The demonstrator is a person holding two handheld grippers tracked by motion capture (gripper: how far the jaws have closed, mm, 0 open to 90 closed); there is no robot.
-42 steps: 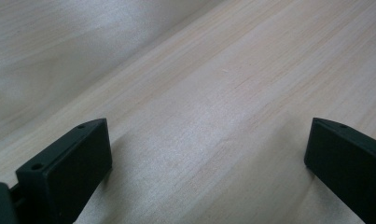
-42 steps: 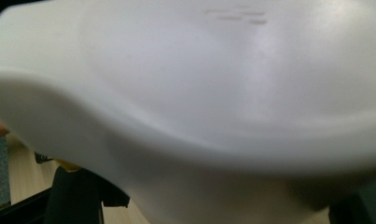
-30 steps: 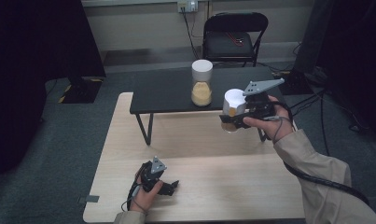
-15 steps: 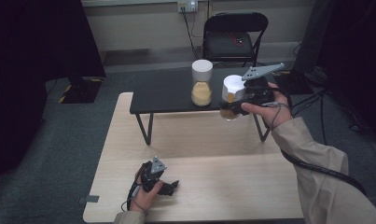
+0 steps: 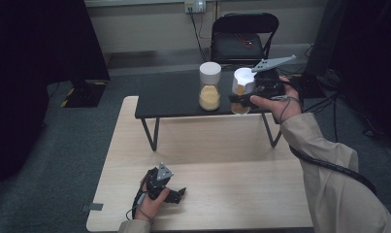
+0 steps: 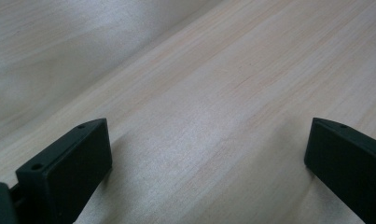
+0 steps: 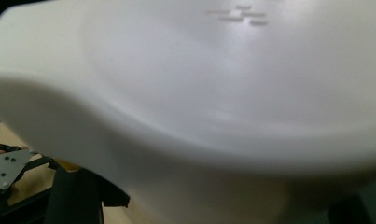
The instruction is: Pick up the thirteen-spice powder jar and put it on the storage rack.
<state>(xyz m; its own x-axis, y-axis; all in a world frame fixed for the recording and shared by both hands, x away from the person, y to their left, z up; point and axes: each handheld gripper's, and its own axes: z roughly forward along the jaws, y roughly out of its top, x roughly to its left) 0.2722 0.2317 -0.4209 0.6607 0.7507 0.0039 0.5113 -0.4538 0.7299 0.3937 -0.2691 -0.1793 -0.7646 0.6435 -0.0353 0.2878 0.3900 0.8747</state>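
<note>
The right gripper has its fingers clamped on a white-lidded jar of yellowish grain, holding it tilted in the air over the right end of the dark worktop, just beside a second white-lidded jar that stands upright near the middle of that worktop. The left gripper rests on the pale wooden worktop near its front left corner, its fingers spread wide apart with nothing between them.

Jar standing on the low surface near its far edge, held jar just right of it, chair behind, left gripper resting near the front edge of the near surface.
</note>
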